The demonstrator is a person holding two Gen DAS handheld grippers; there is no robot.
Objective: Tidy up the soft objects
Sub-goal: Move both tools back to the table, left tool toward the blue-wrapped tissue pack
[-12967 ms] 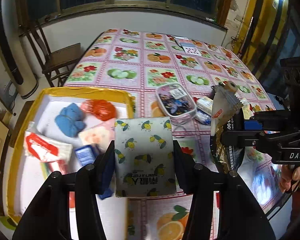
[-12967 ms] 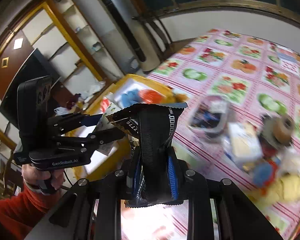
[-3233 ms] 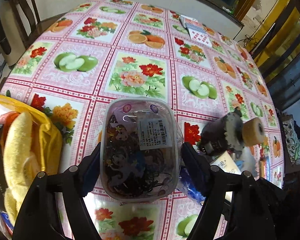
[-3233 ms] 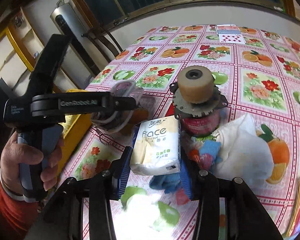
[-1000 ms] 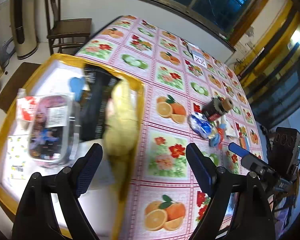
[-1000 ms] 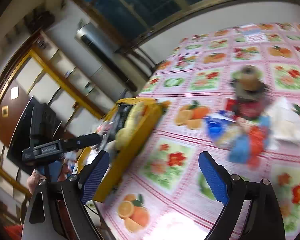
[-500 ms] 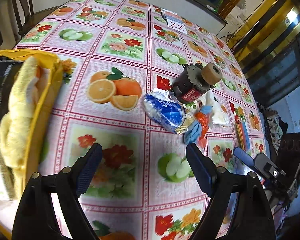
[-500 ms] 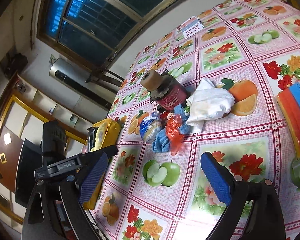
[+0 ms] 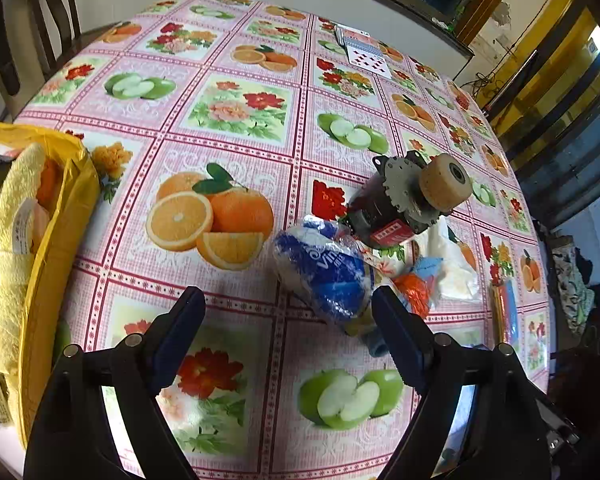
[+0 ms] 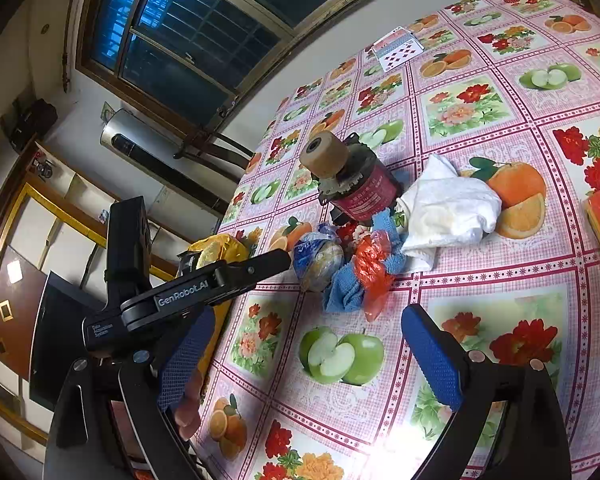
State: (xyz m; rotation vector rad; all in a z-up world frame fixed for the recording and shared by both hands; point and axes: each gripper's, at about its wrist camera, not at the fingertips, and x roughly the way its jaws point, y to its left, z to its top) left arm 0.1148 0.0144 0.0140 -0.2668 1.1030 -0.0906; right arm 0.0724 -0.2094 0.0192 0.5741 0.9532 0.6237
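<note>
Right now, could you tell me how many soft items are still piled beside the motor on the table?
4: blue-and-white packet, blue cloth, red plastic bag on it, white cloth to the right. Others may be hidden underneath.

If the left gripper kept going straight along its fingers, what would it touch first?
Most likely the blue-and-white plastic bag: it lies just ahead of the open left gripper, slightly toward its right finger. The motor with the roller sits behind it. Depth is uncertain.
</note>
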